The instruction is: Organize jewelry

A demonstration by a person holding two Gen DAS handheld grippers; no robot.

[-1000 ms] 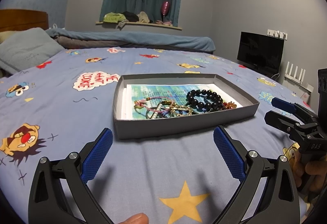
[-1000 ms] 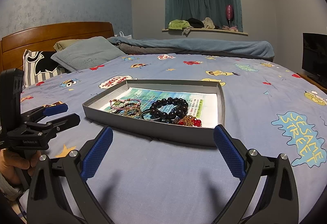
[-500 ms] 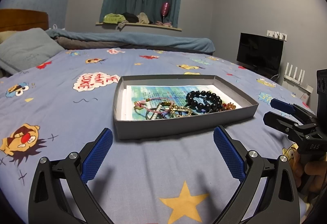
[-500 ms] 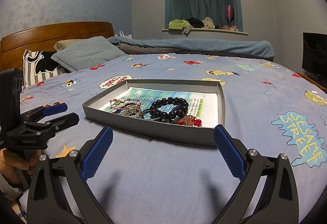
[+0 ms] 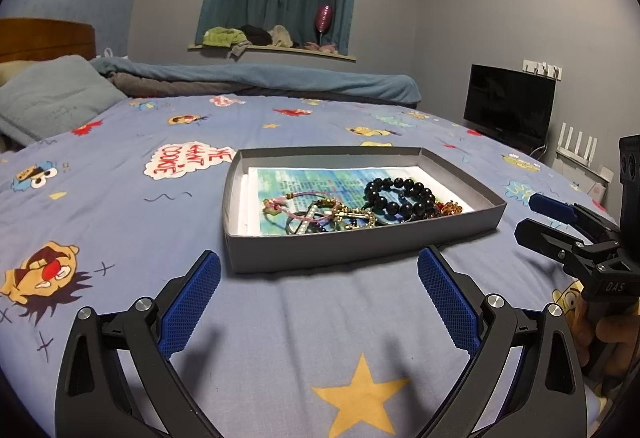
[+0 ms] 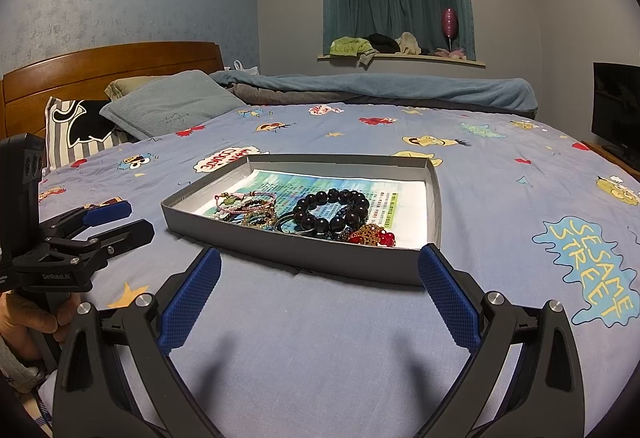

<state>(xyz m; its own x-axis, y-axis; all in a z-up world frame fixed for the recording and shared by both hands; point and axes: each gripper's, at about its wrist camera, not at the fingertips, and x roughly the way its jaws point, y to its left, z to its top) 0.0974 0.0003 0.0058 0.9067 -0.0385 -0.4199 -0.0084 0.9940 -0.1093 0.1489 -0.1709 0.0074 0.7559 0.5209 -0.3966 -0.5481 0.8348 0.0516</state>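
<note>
Tray wall (image 5: 360, 246) hides part of the tangled, perhaps gold, chains (image 5: 348, 216).

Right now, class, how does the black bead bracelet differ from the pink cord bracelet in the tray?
The black bead bracelet has large, glossy, dark beads; the pink cord bracelet is thin, pale and stringy. The black one lies nearer mid-tray, the pink one towards the tray's end. Both rest inside the grey tray, untouched.

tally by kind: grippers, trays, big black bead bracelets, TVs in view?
Two-finger blue-padded grippers: 2, left and right
Shallow grey cardboard trays: 1
Large black round-bead bracelets: 1
Black flat-screen TVs: 1
Total: 5
The tangled smaller jewelry can't be counted reliably.
</note>
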